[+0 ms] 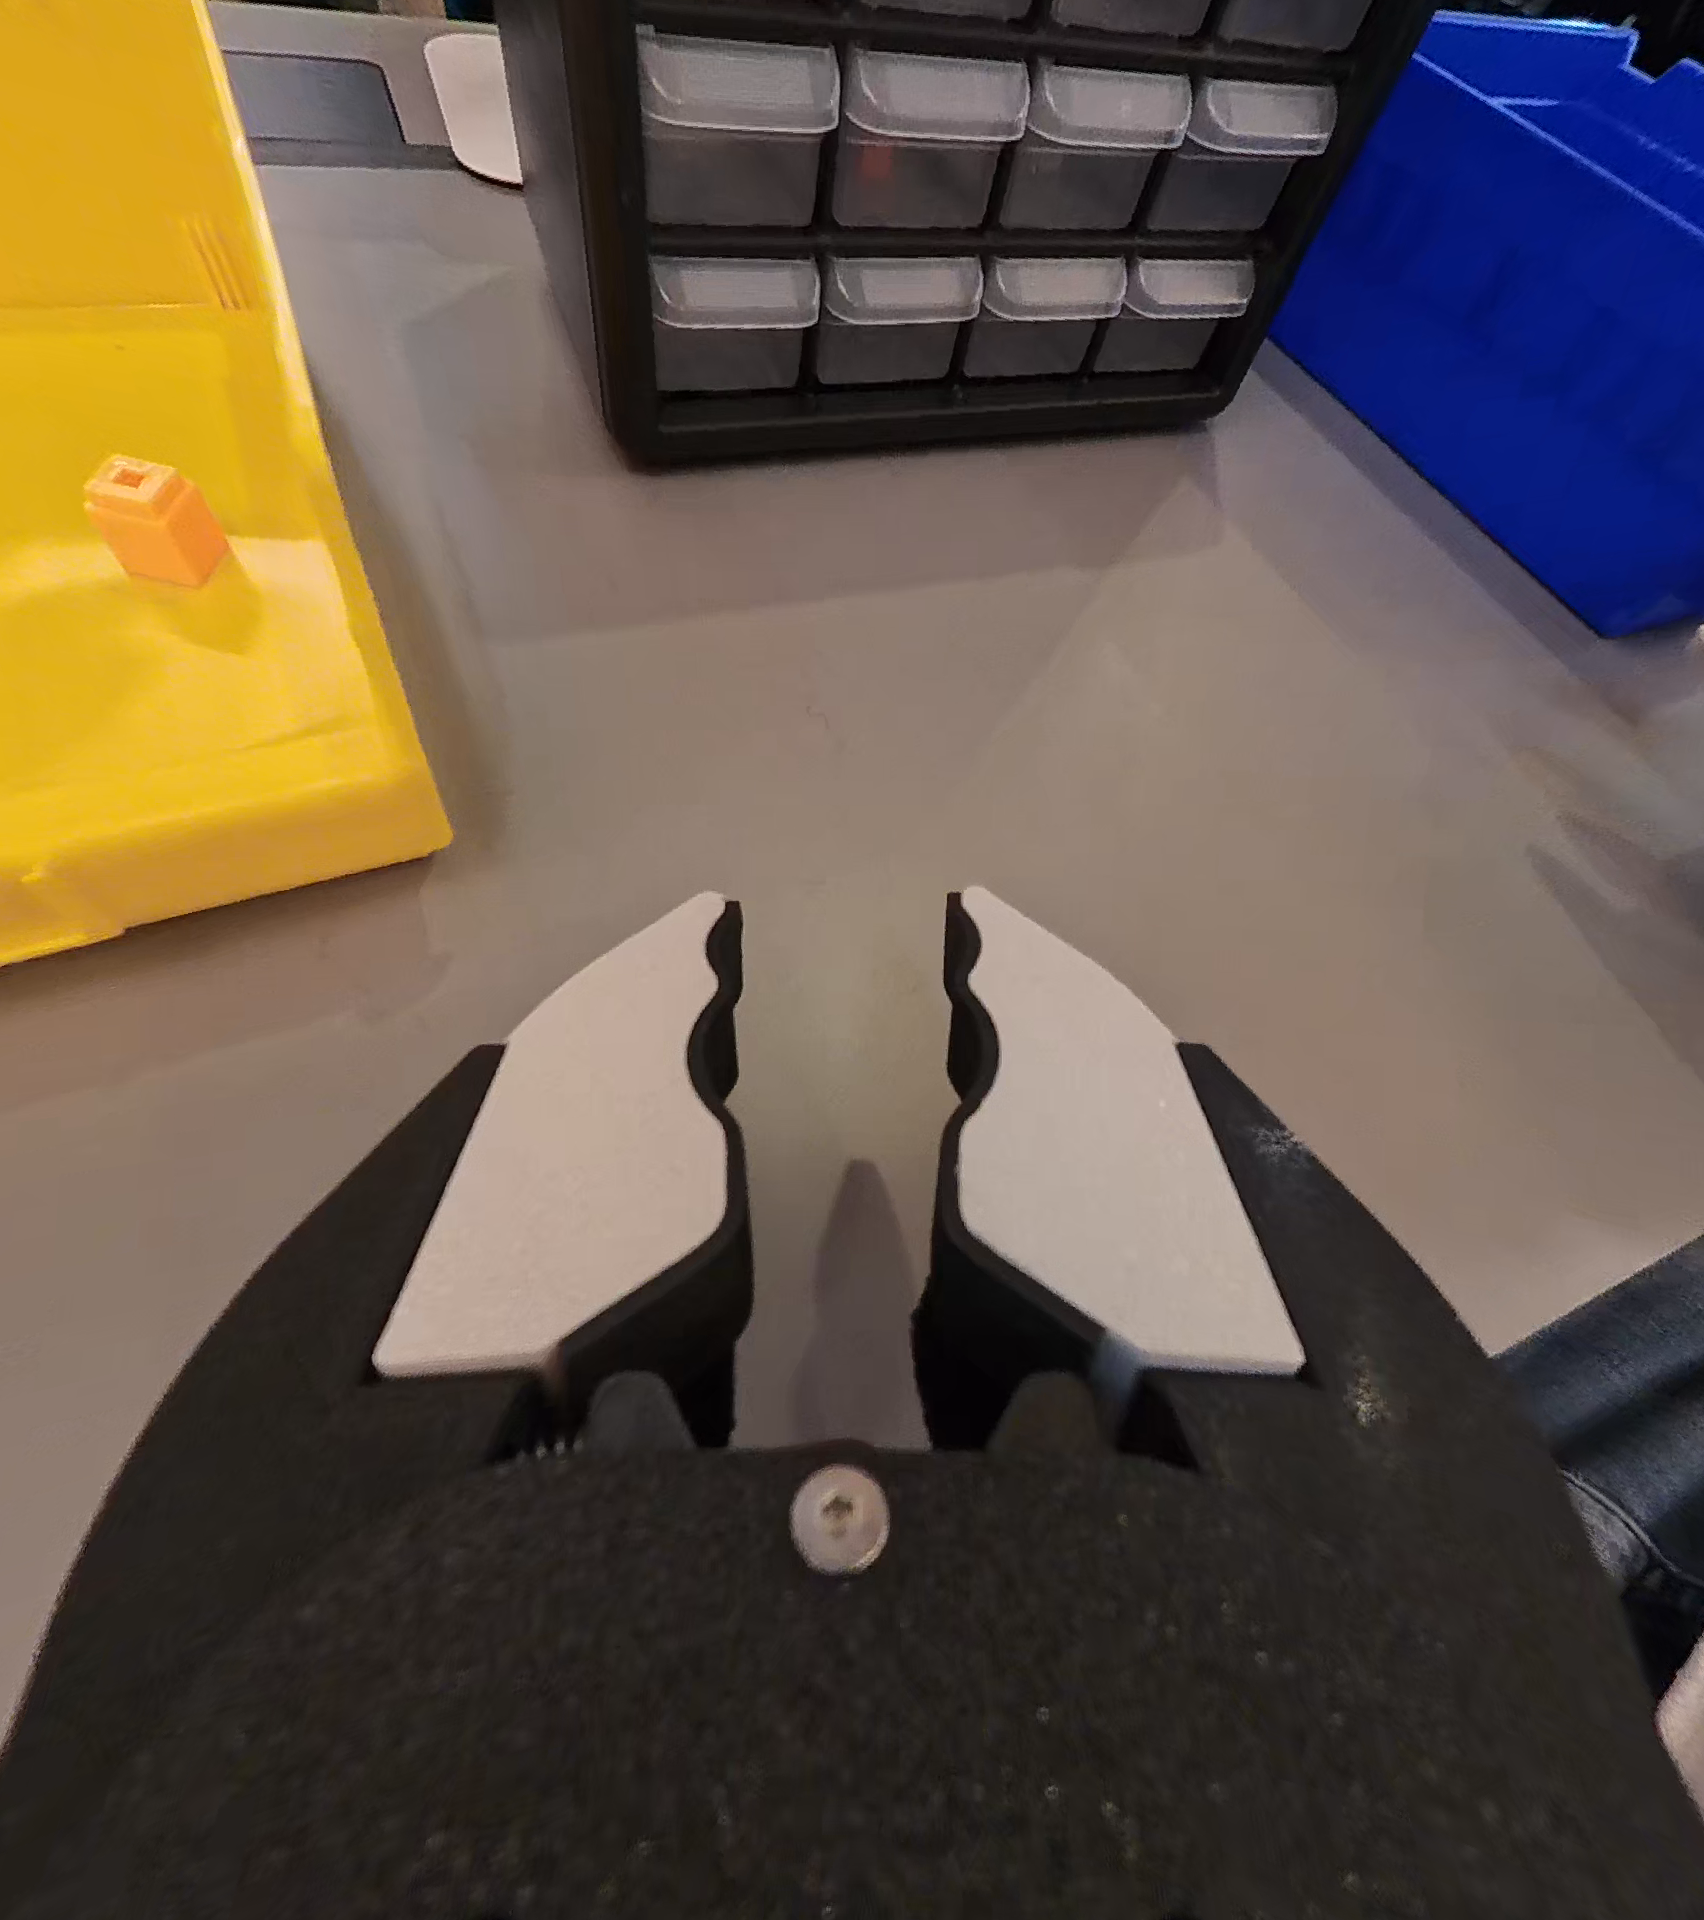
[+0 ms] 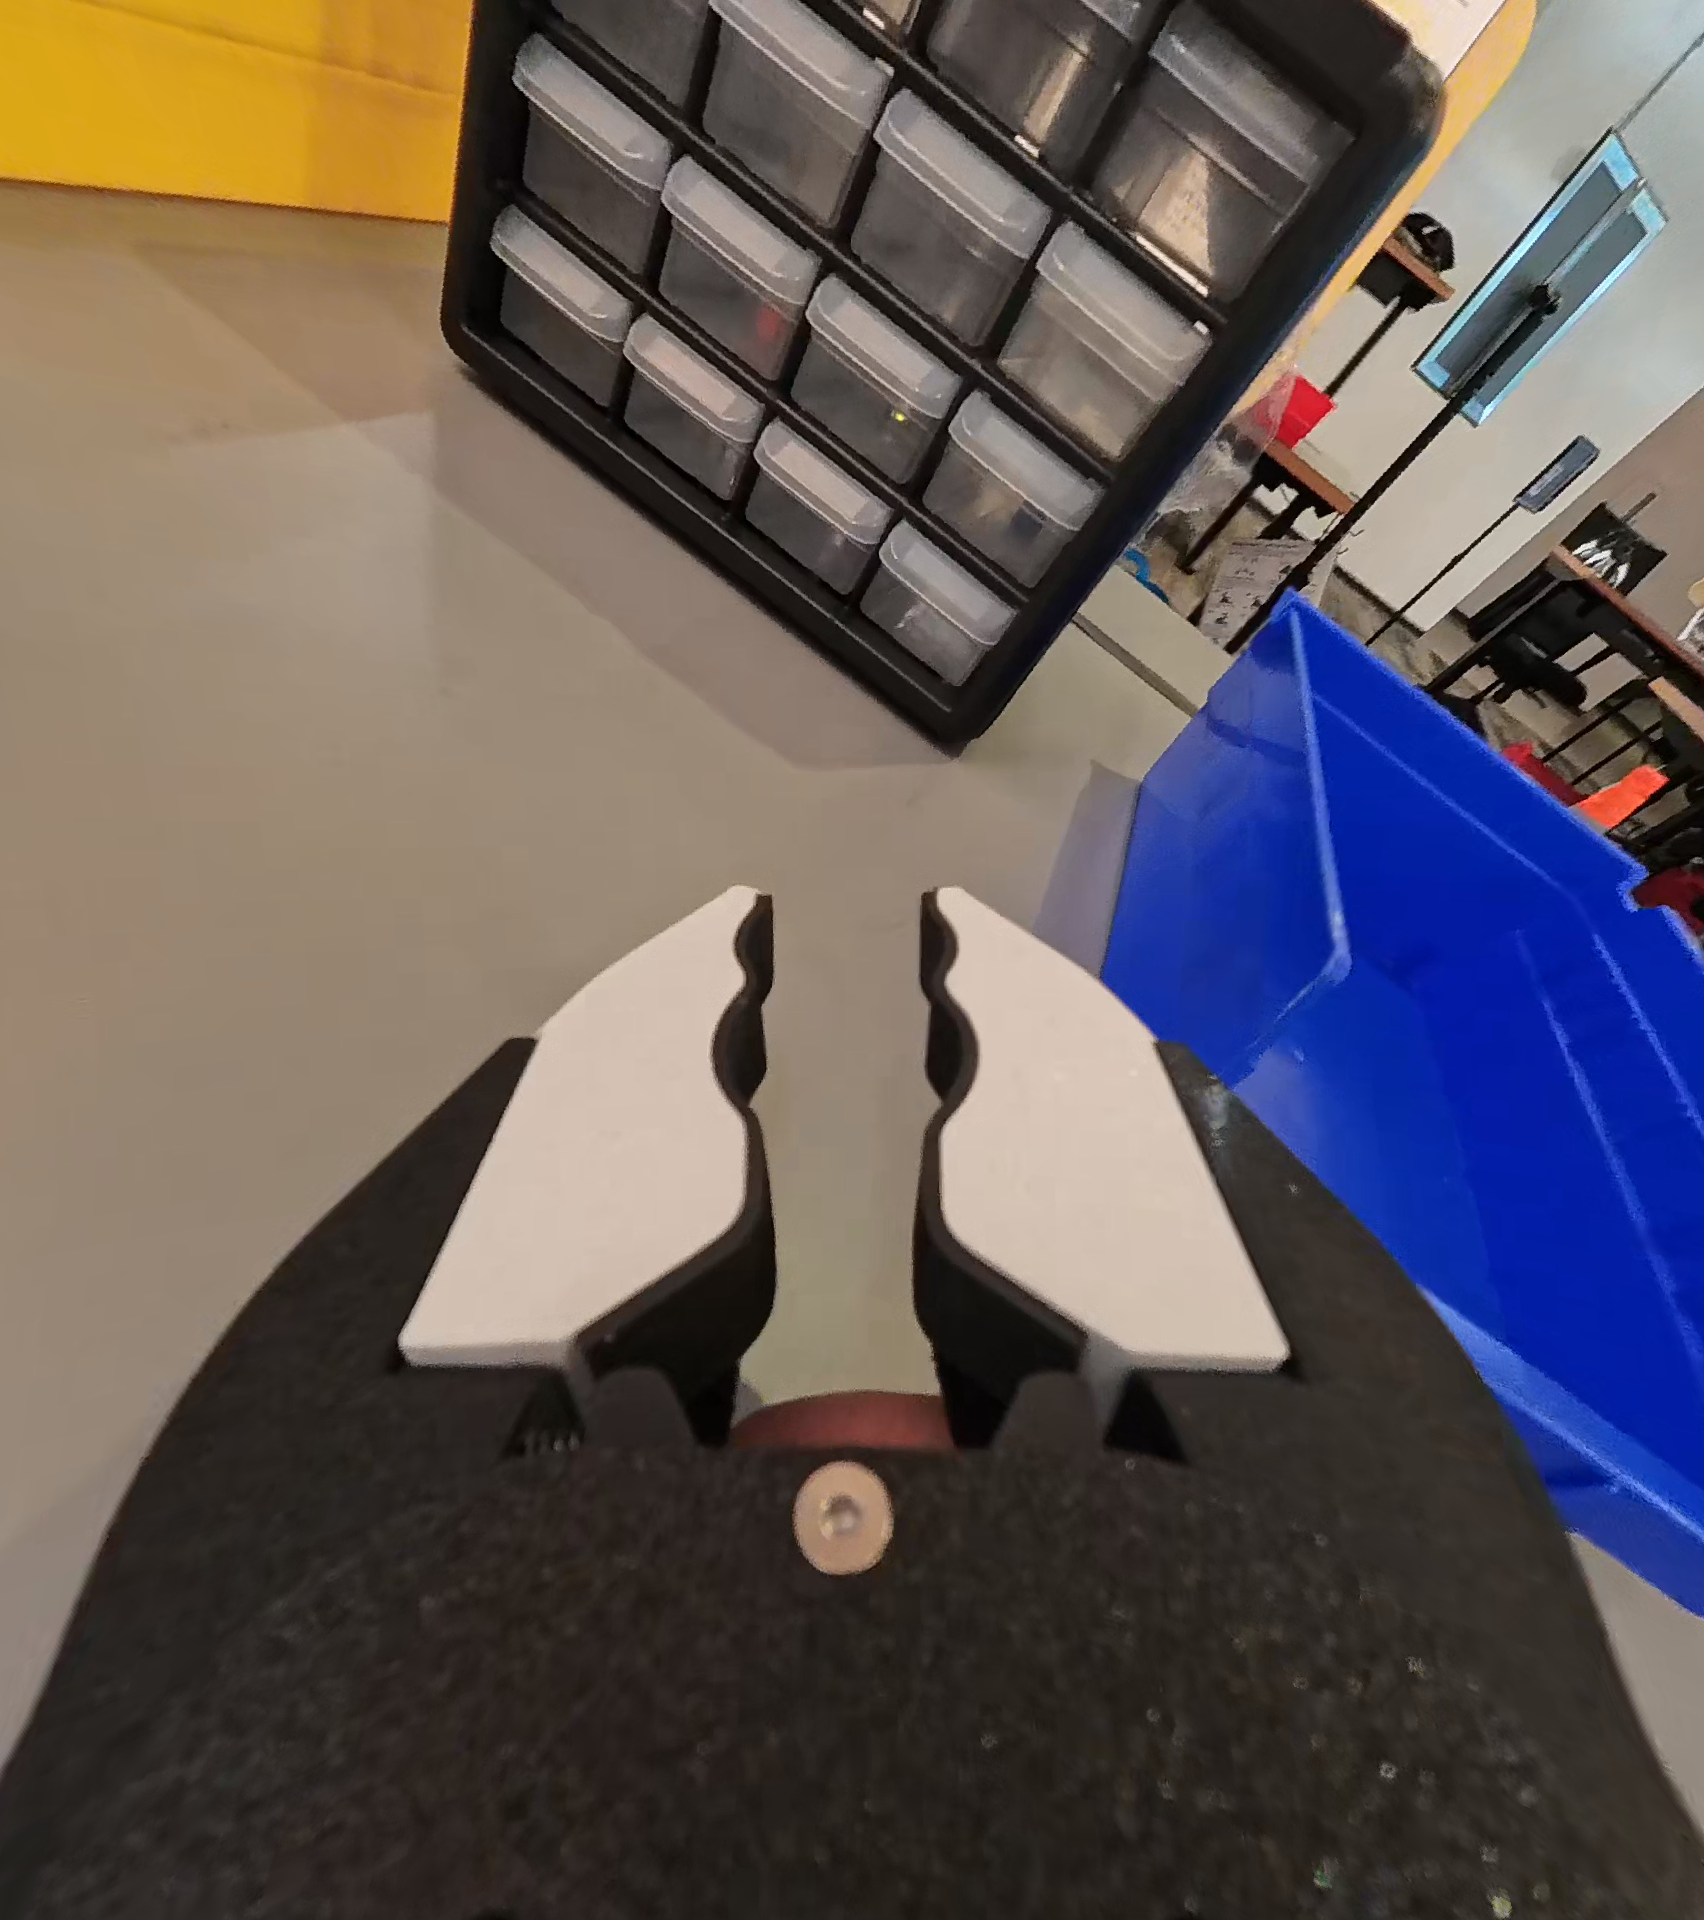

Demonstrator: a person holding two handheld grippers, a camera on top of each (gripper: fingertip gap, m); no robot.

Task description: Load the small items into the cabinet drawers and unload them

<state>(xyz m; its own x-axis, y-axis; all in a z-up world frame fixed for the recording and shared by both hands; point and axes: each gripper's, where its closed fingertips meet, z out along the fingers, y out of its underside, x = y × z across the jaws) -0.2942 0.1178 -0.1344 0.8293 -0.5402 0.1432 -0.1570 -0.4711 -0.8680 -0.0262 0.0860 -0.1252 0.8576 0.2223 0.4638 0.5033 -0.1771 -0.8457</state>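
We hold the left gripper low over the grey desk, its fingers spread apart with nothing between them, only bare desk showing in the gap. Our right gripper is likewise over the desk, its fingers parted and empty.

The black cabinet stands toward the far side of the desk, ahead of both grippers, and all the clear drawers we can see sit pushed in. One drawer in the second row from the bottom shows something reddish through its front; we cannot tell what it is. From the right wrist view the cabinet appears tilted by the camera angle, and a few drawers hold small dark or coloured things too blurred to name.

At the left edge of the desk lies a yellow bin, and inside it a small orange block stands upright on the bin floor. At the right edge sits a blue bin, just beside the cabinet; in the right wrist view the blue bin is close beside the right fingers, and what we see of its inside holds nothing.
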